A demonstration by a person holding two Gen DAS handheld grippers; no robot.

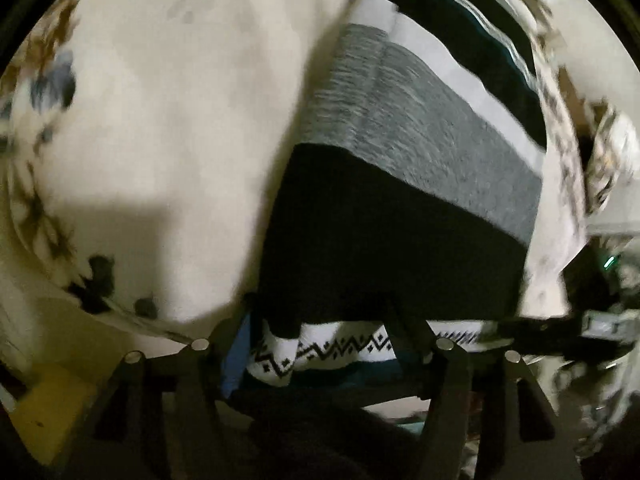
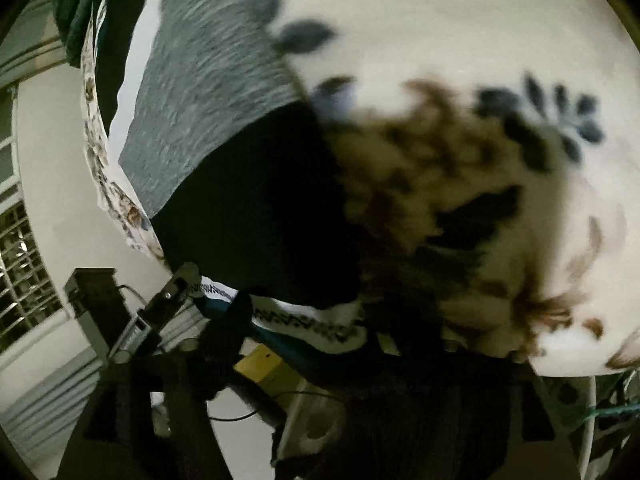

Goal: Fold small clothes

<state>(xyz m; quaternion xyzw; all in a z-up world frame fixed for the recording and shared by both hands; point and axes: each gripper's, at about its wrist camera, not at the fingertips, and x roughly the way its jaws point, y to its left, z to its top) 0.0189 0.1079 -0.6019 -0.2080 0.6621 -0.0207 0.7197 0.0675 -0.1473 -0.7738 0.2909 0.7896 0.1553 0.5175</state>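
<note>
While looking steeply down along the left gripper (image 1: pixel 320 322), seeing its two dark fingers (image 1: pixel 412 340) standing apart, clamping nothing, straddling the near hem (image 1: pixel 332 350) of the banded garment (image 1: pixel 380 232). Possibly brushing that hem with the blue pad on the left-hand finger; blurring too much there for telling contact. Looking along the right gripper (image 2: pixel 308 316) at a shallower slant: holding its jaws wide apart as well, gripping nothing, framing the same white hem with its black zigzag pattern between dim, smeared fingers. Catching each tool at the edge of the other's view, both reaching in toward that one near edge of the cloth from opposite ends.

Just below the hem, showing a yellow box (image 2: pixel 264 364) under the edge of the bedding, with a thin dark cable trailing near it.

Moving outward from the hem: lying flat on the floral sheet (image 1: pixel 160 120), spreading away from both lenses in broad bands, black nearest, then flecked grey, then plain white, then dark with thin pale stripes at the far end. Appearing smooth across the bands, with one corner of the hem curling over near the left fingers. Stretching beyond on every side, pale fabric printed with blue leaves and brown blooms, badly blurred in the right-hand view.

Farthest off, at the left of the right-hand view, standing on a post beside the bed, a black box (image 2: pixel 90 284); behind it, glinting, a window grille (image 2: pixel 24 280).
</note>
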